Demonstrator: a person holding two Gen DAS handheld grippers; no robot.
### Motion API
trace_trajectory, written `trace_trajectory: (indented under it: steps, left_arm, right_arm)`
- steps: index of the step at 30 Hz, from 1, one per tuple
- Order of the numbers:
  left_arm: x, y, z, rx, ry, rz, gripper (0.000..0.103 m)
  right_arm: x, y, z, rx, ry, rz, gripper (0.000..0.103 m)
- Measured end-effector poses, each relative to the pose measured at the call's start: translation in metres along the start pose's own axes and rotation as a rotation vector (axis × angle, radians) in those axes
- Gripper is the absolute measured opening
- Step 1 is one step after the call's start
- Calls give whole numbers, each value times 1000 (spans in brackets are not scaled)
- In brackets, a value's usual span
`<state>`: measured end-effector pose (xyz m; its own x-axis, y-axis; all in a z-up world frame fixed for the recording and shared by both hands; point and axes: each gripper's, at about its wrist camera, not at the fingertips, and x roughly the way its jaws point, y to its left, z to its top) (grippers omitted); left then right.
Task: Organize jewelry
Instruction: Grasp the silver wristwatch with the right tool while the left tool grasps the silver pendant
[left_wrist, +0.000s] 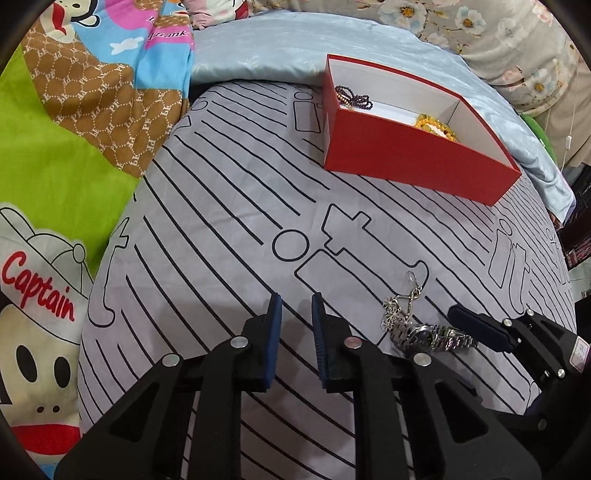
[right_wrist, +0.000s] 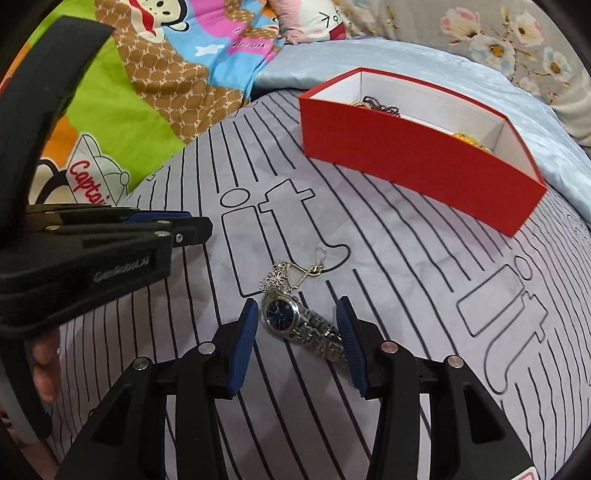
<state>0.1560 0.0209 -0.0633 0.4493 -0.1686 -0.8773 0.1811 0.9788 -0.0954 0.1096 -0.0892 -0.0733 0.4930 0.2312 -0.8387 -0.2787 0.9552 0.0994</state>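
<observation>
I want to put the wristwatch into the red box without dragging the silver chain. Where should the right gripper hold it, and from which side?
Grip the wristwatch across its metal band just behind the dial, coming down from above. It lies flat on the sheet between the open fingers of the right gripper, so its narrow band fits them. The silver chain lies at the dial end, seemingly touching it, so lift slowly.

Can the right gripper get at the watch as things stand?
Probably yes. The right gripper is open, its fingers either side of the watch on the striped sheet. Only the silver chain touches the watch's far end; the left gripper sits off to the side.
</observation>
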Motion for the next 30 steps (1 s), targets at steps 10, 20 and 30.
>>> trace_trajectory:
  steps: [10, 20, 30]
  left_arm:
    - [1, -7, 0, 12, 11, -34, 16]
    - [9, -40, -3, 71, 32, -111, 19]
    - [21, -62, -2, 128, 7, -98, 34]
  right_arm:
    - [-3, -13, -10, 52, 15, 19, 18]
    - [-24, -48, -29, 190, 18, -10, 17]
    - [-30, -64, -36, 242, 17, -23, 17]
